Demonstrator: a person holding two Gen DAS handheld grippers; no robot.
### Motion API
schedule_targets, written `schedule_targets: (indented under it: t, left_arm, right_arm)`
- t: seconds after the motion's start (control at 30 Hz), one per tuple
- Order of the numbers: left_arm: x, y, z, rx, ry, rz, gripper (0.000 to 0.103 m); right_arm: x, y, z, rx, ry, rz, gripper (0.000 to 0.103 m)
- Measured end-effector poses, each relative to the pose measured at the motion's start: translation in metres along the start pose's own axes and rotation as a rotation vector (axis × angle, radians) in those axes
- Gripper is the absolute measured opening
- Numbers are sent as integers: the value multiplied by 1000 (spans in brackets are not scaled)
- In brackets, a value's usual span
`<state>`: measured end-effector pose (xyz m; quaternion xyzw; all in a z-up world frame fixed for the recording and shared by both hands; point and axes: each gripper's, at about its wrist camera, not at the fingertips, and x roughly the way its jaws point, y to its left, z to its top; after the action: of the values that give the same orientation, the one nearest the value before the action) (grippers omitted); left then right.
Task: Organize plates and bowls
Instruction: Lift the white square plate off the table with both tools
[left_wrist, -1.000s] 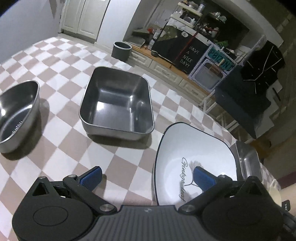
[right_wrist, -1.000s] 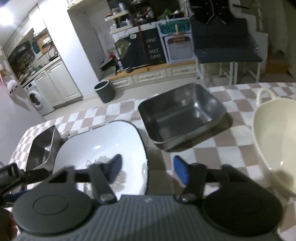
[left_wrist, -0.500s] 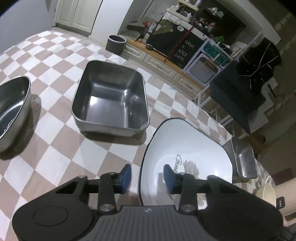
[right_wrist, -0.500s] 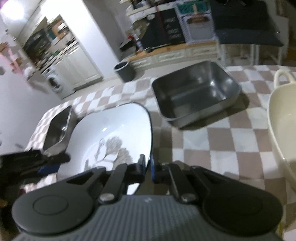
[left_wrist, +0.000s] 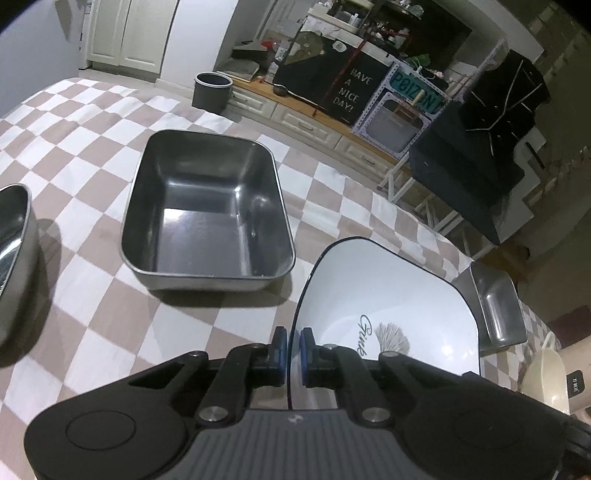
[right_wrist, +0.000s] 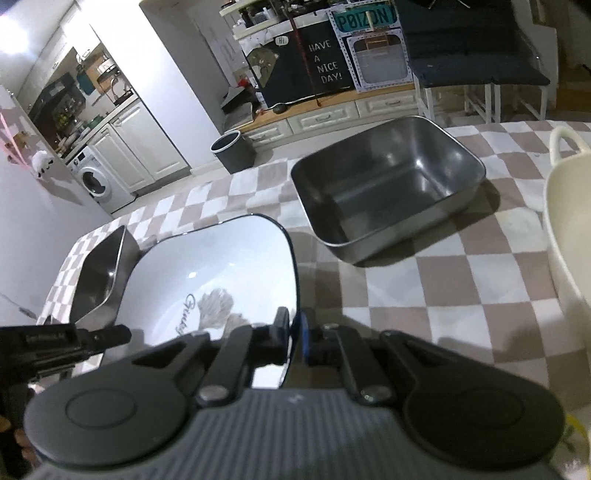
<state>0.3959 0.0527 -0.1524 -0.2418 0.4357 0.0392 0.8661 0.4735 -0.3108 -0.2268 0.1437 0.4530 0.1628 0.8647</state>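
White plate (left_wrist: 388, 295) pinched by L gripper (left_wrist: 290, 343); R gripper (right_wrist: 294, 332) opposite rim.

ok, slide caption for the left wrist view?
Left tongs shut on the white plate's rim, steel tray ahead on the checkered cloth.

- We see the counter (left_wrist: 92, 280) covered in a beige-and-white checkered cloth.
- We see a white plate (left_wrist: 399, 295) with a thin dark rim, black script and a grey leaf print.
- The rectangular pan (left_wrist: 207, 206) is silver-grey steel.
- The bowl (right_wrist: 569, 236) at the right is cream.
- The left hand-held gripper (left_wrist: 290, 347) is black with blue pads (left_wrist: 281, 345); the right hand-held gripper (right_wrist: 294, 334) matches it.
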Motion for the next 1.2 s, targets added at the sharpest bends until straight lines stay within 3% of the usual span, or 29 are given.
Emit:
schedule_targets:
  t: [0.27,0.6,0.83,1.2]
  left_arm:
    - [10,6,7,9,21,-60,8]
    - [21,9,11,52,-7,-114,9]
    - [16,-7,2,194,-60,-51,11]
    - [-18,-13,-17,268,-50,-15,13]
  right_arm:
    - [8,-1,1,4,-31,-1,9]
    - [10,-4,1,45,-31,6,9]
    - [9,4,-1,-6,-37,-28,10]
    - [-22,17,-17,-70,-37,-58,10]
